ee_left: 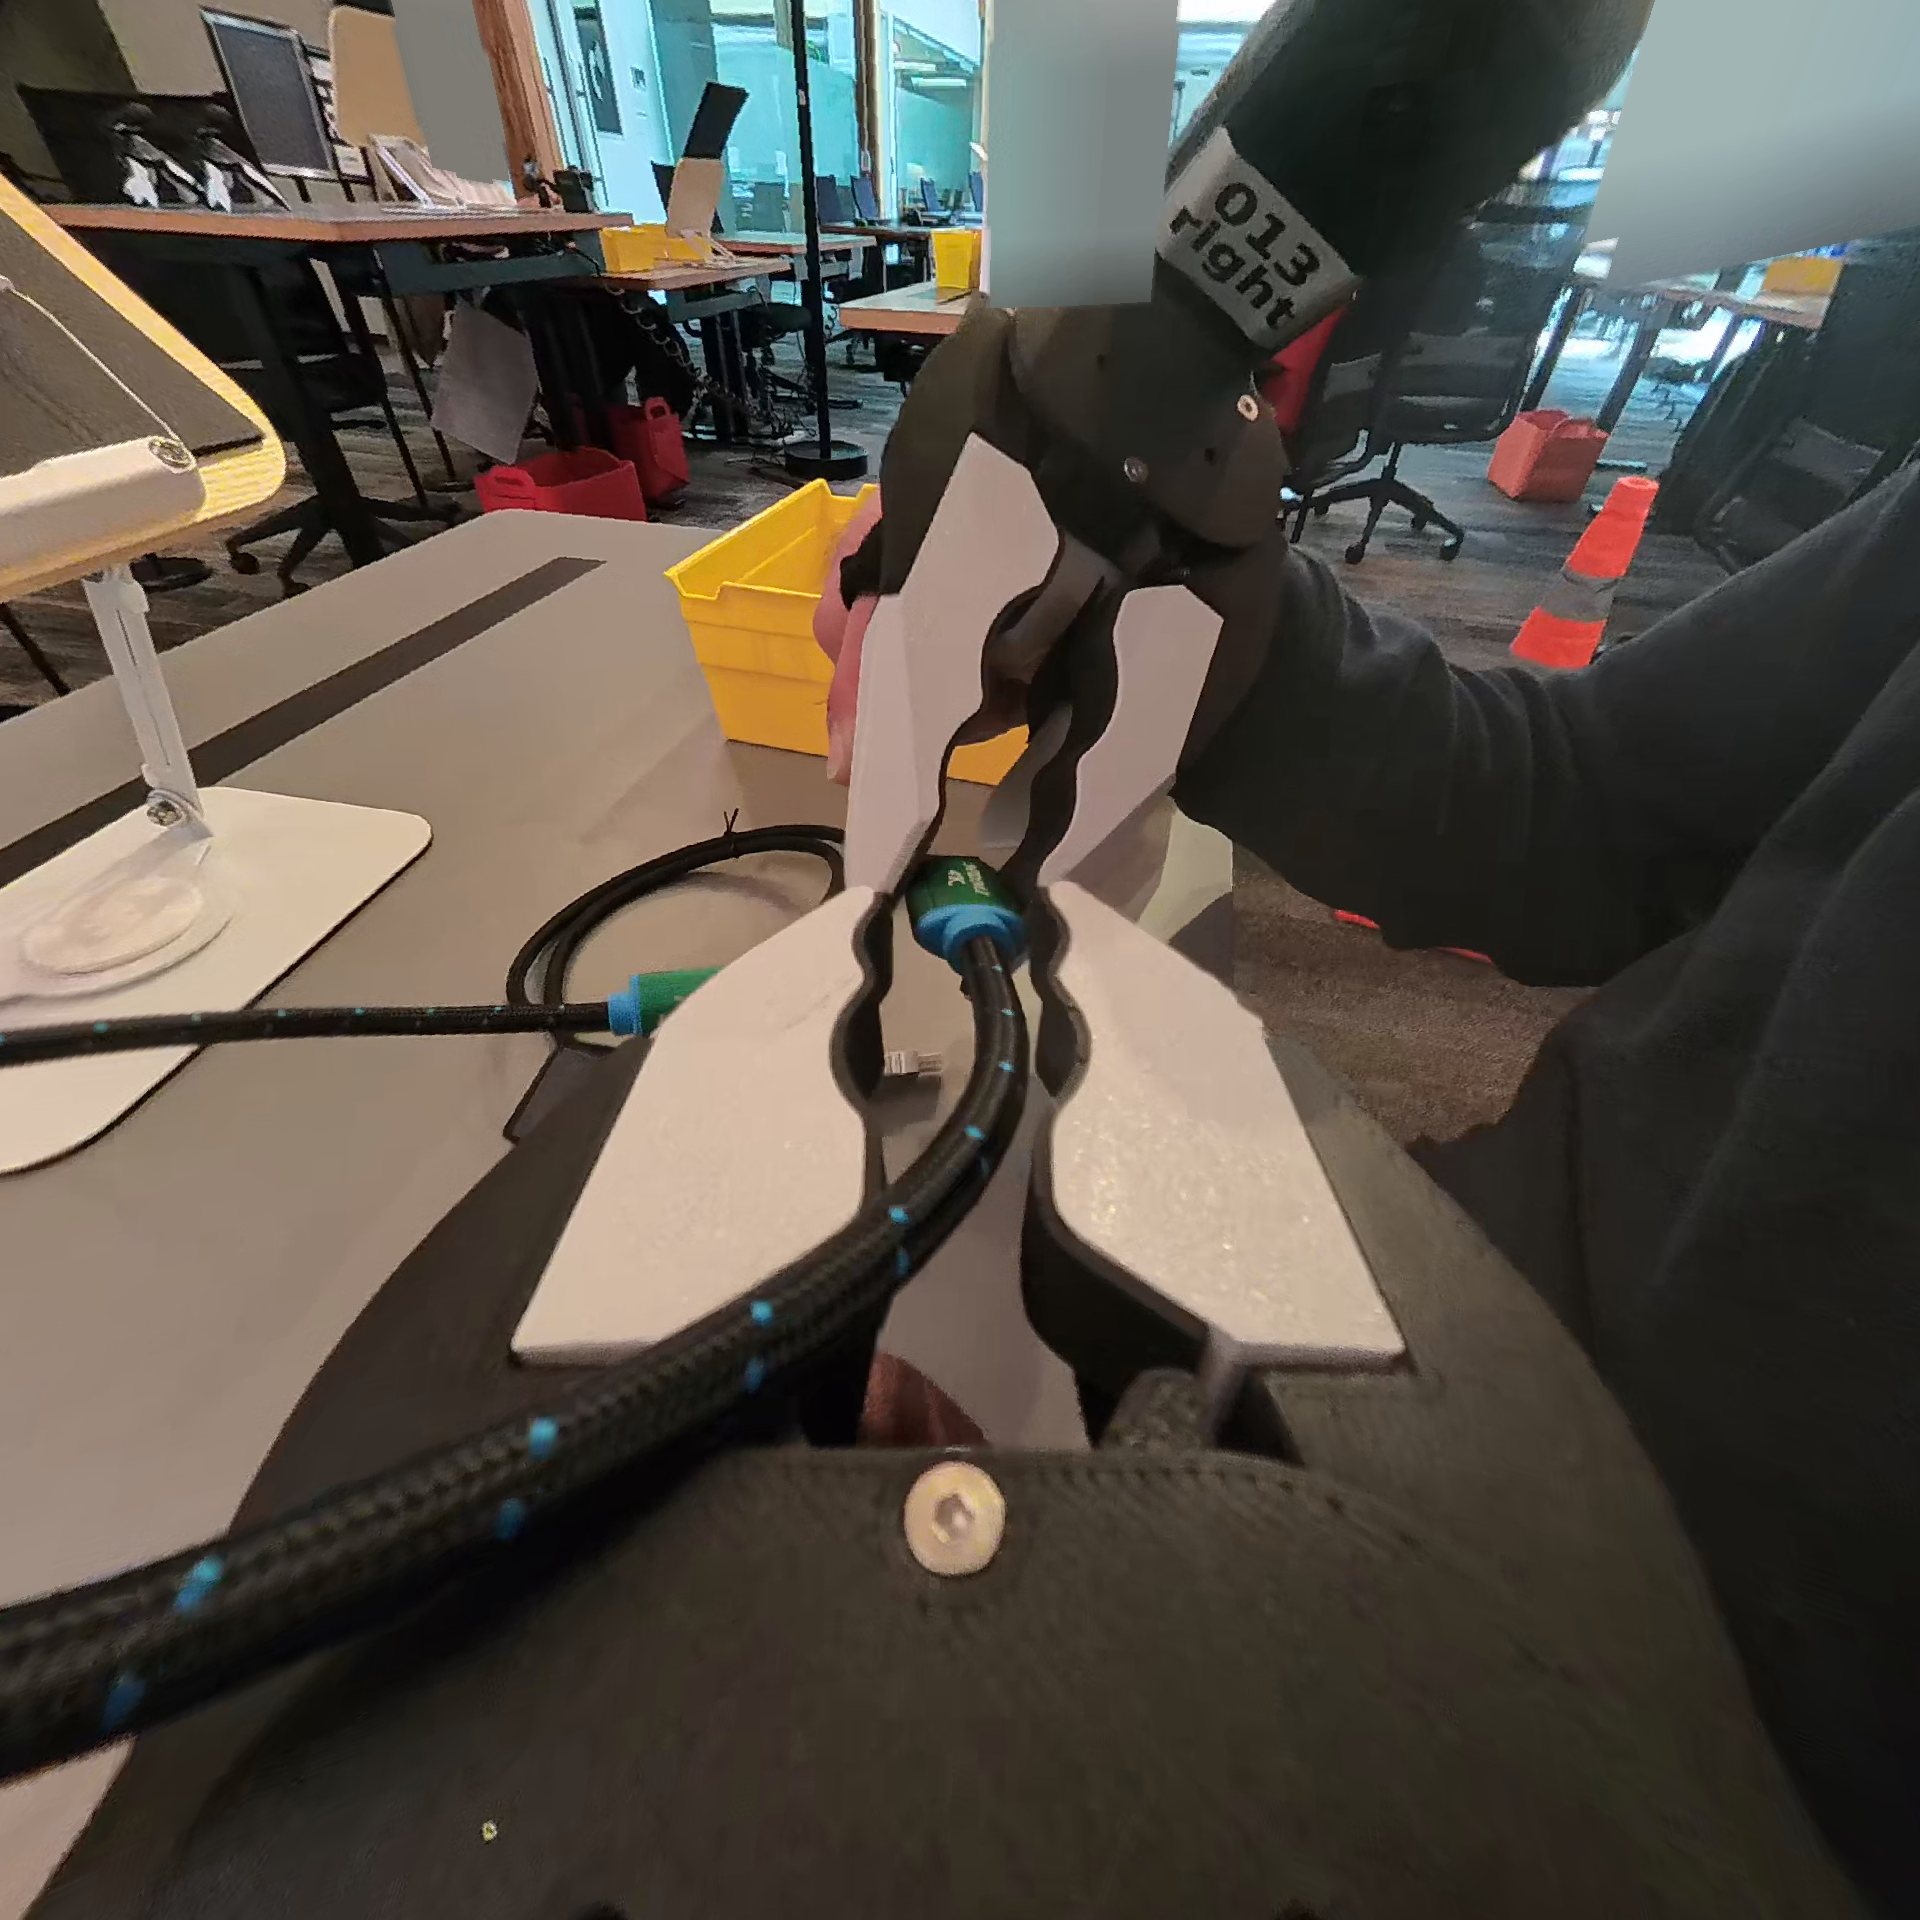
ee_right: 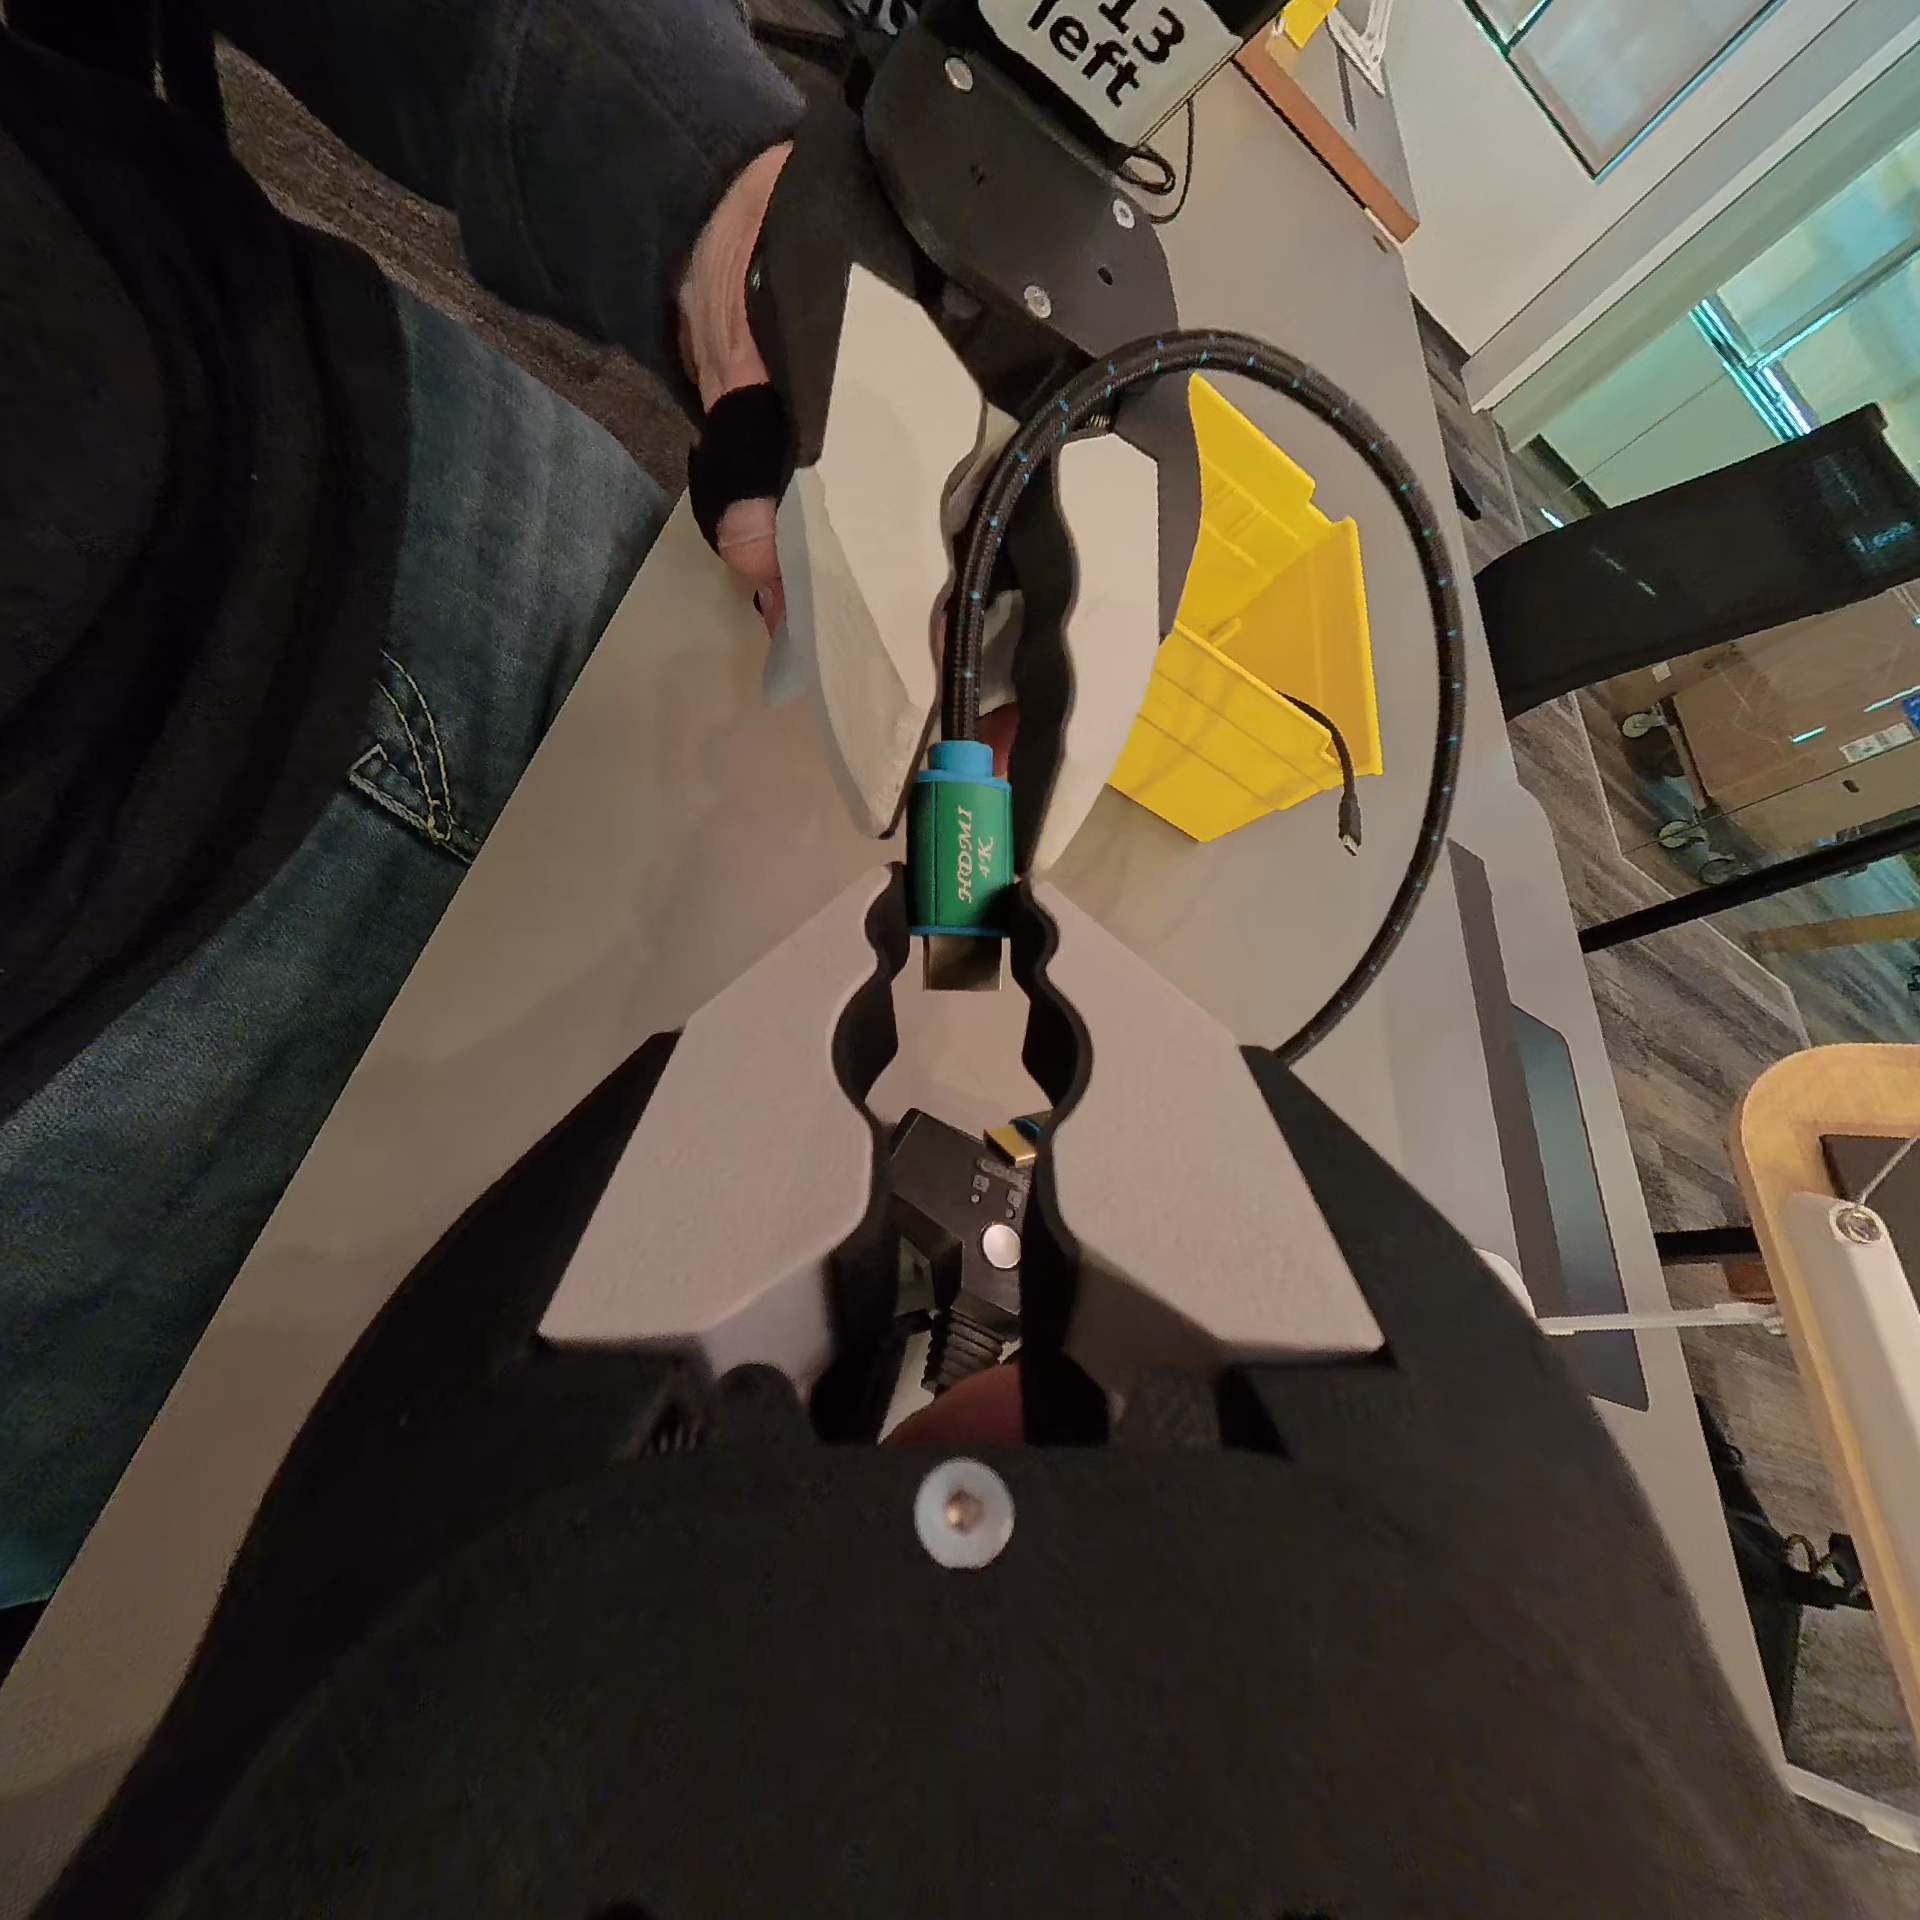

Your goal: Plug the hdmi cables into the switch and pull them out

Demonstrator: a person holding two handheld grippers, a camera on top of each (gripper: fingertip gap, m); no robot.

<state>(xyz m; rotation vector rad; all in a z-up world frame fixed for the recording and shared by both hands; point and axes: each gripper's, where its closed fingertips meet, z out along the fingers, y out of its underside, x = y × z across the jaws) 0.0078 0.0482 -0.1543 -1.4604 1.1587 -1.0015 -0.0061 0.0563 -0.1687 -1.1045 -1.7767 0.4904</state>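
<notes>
A green HDMI plug (ee_left: 966, 888) (ee_right: 958, 852) with a blue collar ends a black braided cable (ee_left: 727, 1340) (ee_right: 1444, 644). It is held above the grey table. My left gripper (ee_left: 961, 906) (ee_right: 971, 836) has the cable running between its fingers, and its tips close on the plug's collar end. My right gripper (ee_right: 961, 891) (ee_left: 966, 875) meets it tip to tip and closes on the plug's metal end. The black switch (ee_right: 961, 1205) with a round button lies on the table below. A second green plug (ee_left: 665, 995) points toward it; whether it is plugged in is hidden.
A yellow bin (ee_left: 758, 623) (ee_right: 1278, 623) stands on the table just beyond the grippers. A thin black cable coil (ee_left: 644, 904) lies beside it. A white stand base (ee_left: 260, 894) sits at the left. The person's legs (ee_right: 260, 727) are at the table edge. The grippers are tip to tip, or close to it. Left tips and right tips are each some 15 centimeters from the black switch (ee_right: 961, 1205).
</notes>
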